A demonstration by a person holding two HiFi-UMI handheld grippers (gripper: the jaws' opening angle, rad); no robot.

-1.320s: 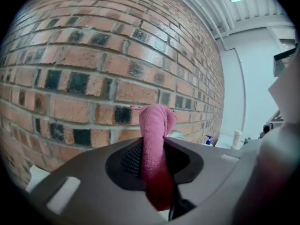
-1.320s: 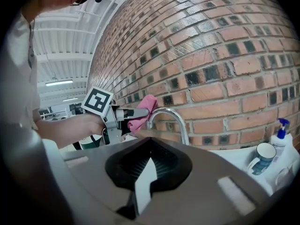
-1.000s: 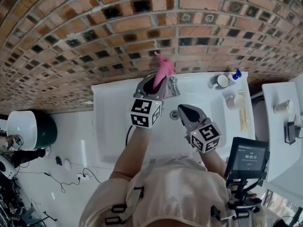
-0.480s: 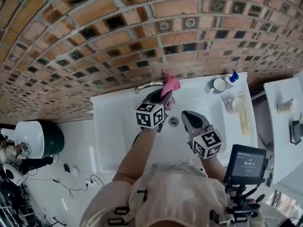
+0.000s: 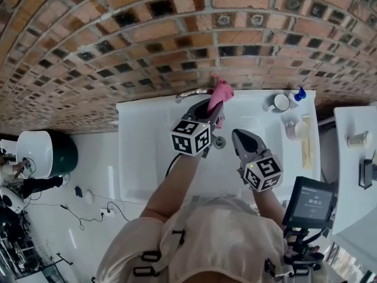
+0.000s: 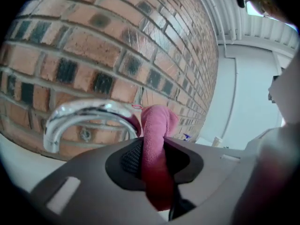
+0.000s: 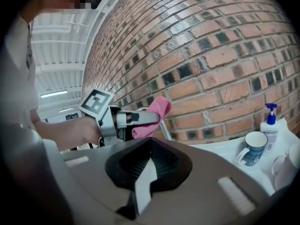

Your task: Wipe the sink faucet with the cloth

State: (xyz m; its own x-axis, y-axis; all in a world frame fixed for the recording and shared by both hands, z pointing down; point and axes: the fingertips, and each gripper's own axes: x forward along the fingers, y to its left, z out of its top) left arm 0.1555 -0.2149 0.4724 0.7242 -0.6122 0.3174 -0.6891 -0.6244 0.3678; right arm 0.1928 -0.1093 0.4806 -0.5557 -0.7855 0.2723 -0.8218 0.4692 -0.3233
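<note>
The left gripper [image 6: 157,156] is clenched on the pink cloth [image 6: 158,128], which fills the gap between its jaws. The cloth's free end pokes out beside the right end of the chrome faucet's [image 6: 86,114] arch, close against it. The right gripper's [image 7: 151,146] jaw tips meet with nothing between them, and it hangs over the white sink [image 5: 135,158], apart from the faucet. A mug [image 7: 251,146] and soap bottle [image 7: 271,121] stand by the brick wall [image 5: 118,34].

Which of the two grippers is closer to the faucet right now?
Left. The left gripper, clamping the pink cloth, is right beside the chrome faucet; the right gripper sits farther back over the sink basin, clear of it.
</note>
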